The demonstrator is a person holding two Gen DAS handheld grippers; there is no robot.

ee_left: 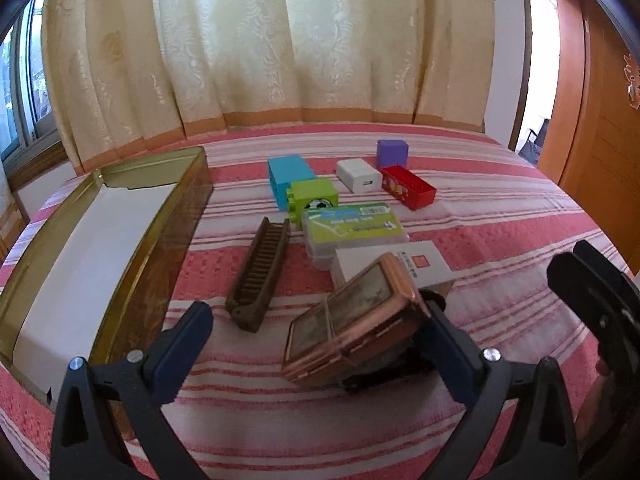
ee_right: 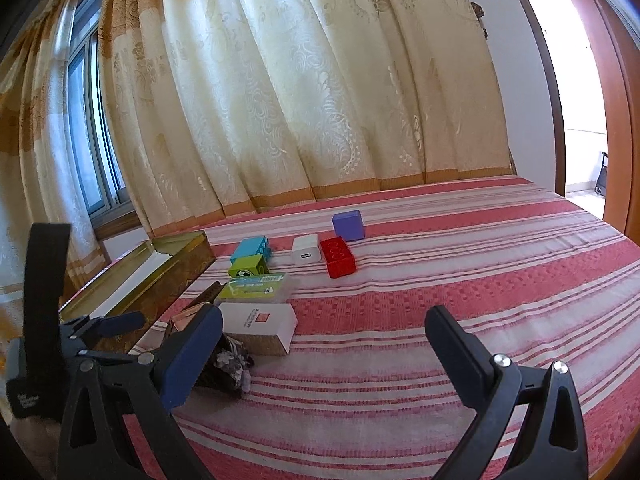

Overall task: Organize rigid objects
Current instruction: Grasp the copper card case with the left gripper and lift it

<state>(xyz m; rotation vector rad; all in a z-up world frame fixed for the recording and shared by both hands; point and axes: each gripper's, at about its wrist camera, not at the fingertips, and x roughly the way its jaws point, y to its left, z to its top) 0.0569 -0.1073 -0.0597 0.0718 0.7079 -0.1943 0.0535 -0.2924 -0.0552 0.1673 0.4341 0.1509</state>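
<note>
currently: both grippers spread, gripping nothing.
your left gripper (ee_left: 316, 320) brackets the copper case (ee_left: 352, 328) tilted on the bedspread (ee_left: 500, 248); your right gripper (ee_right: 324, 340) hovers beside it, gold tin (ee_left: 132, 232) at left.

Your widest open lane is the bare striped bedspread (ee_right: 440, 292) across the right half of the right wrist frame. At centre left, the comb (ee_left: 260, 276), plastic case (ee_left: 352, 228) and white carton (ee_left: 396, 264) crowd together; the gold tin (ee_left: 160, 240) walls off the left.
</note>
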